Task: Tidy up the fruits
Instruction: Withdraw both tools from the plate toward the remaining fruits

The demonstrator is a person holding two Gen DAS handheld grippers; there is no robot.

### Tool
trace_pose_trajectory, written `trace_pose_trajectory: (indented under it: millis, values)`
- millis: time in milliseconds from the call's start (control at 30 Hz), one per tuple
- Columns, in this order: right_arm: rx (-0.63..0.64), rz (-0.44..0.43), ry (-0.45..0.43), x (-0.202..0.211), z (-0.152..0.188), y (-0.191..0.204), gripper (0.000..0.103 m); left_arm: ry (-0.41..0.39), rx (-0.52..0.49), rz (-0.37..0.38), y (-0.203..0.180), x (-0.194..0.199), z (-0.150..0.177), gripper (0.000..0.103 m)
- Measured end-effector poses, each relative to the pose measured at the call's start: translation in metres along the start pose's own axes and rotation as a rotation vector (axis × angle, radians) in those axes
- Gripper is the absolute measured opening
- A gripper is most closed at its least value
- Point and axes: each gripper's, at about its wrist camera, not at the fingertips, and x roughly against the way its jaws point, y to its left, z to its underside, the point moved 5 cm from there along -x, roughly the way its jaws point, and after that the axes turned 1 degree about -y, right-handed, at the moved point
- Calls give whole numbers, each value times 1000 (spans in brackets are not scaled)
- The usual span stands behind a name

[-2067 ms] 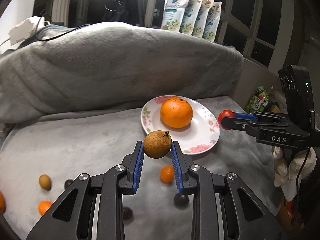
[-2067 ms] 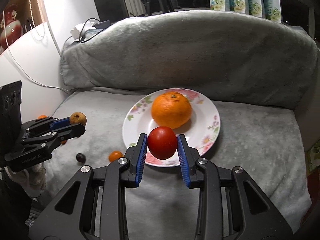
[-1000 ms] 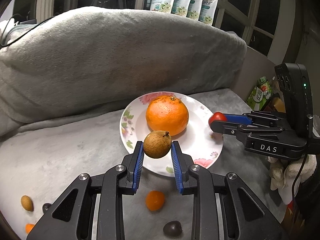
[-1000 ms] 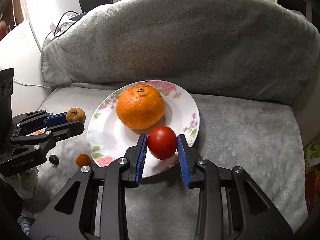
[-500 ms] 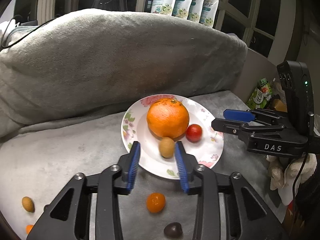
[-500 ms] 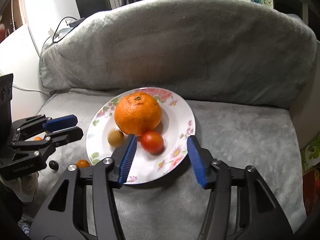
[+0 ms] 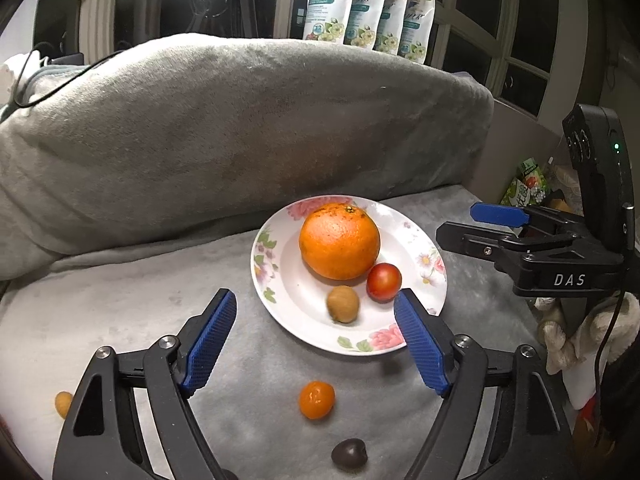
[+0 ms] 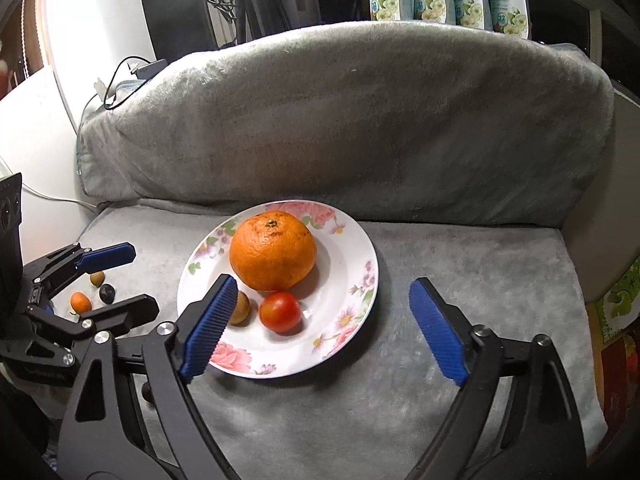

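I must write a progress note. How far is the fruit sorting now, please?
Done: the plate holds the big orange, the red tomato and the small brown fruit.
In hand: nothing; the left tongs and right tongs are both open and empty.
Left: on the grey blanket lie a small orange fruit, a dark fruit and a yellowish one.
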Motion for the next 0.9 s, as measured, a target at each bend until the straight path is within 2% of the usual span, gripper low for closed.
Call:
trace_pose_trajectory:
  millis: [300, 567, 800, 900]
  values:
    - [7, 11, -38, 18, -6, 9, 99, -15, -11, -32, -1, 15, 3, 82]
    - [28, 4, -56, 31, -8, 28, 99, -50, -35, -69, 0, 38, 8, 82]
    - [62, -16, -64, 39, -5, 54, 100, -95, -94, -165, 3, 62, 17, 82]
    - [80, -28, -61, 41, -1, 67, 100, -100, -88, -179, 9, 69, 22, 82]
